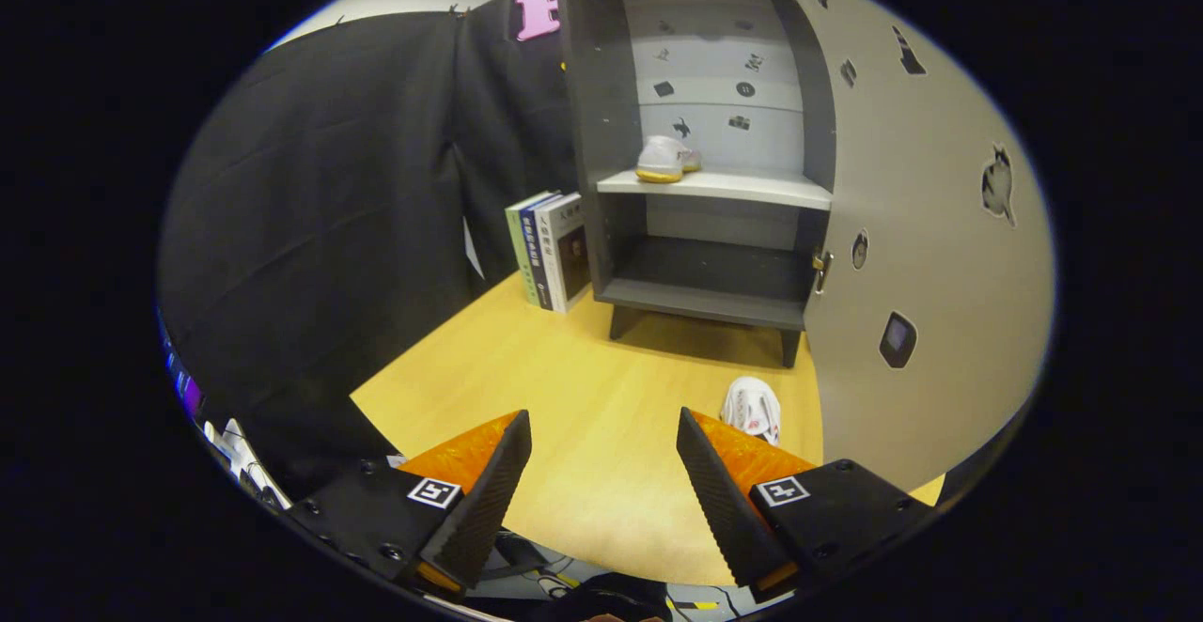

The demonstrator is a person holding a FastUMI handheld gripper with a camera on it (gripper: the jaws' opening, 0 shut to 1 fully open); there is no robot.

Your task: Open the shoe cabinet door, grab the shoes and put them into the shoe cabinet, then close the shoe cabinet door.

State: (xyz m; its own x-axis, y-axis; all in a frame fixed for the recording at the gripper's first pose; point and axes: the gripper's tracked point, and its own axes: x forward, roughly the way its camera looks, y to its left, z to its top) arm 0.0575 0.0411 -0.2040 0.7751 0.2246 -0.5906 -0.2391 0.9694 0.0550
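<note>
The grey shoe cabinet point(705, 133) stands at the far side of the wooden table point(583, 387) with its door point(921, 227) swung wide open toward me on the right. One white shoe point(663, 159) rests on the cabinet's white middle shelf point(742, 187). A second white shoe point(752, 409) lies on the table beside the open door, just beyond my right finger. My gripper point(603, 427) is open above the table's near part, nothing between its fingers.
Three upright books point(554, 251) lean against the cabinet's left side. Black cloth walls in the table on the left and behind. The cabinet's dark lower compartment point(714, 270) holds nothing. The open door blocks the right side.
</note>
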